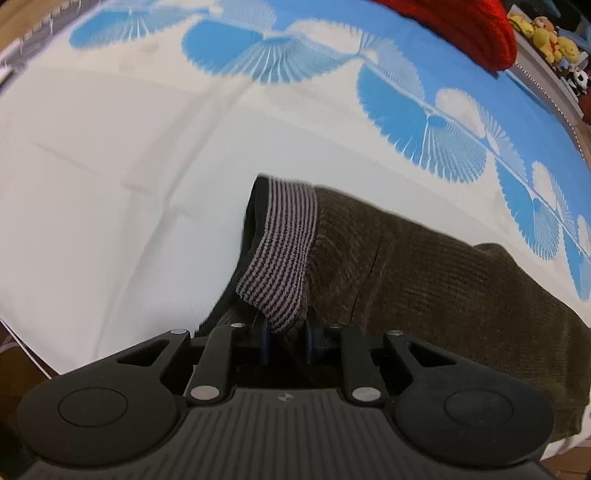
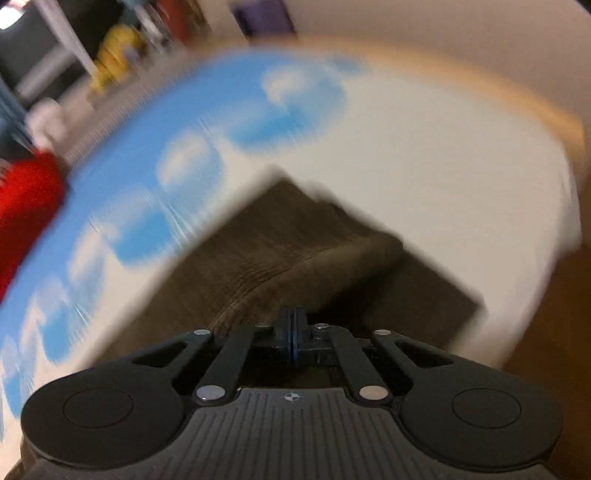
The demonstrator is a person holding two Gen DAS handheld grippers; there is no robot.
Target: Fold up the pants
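Brown corduroy pants (image 1: 424,266) with a striped grey waistband (image 1: 284,251) lie on a white and blue bed sheet (image 1: 110,166). My left gripper (image 1: 287,332) is shut on the waistband corner and holds it lifted off the sheet. In the blurred right wrist view the pants (image 2: 288,240) stretch away from me, partly folded over. My right gripper (image 2: 293,332) is shut on the near edge of the brown cloth, its blue pads pressed together.
A red garment (image 1: 469,26) lies at the far edge of the bed and shows in the right wrist view (image 2: 26,206). Yellow stuffed toys (image 1: 550,40) sit on a shelf beyond. Wooden floor (image 2: 554,332) lies past the bed's right edge.
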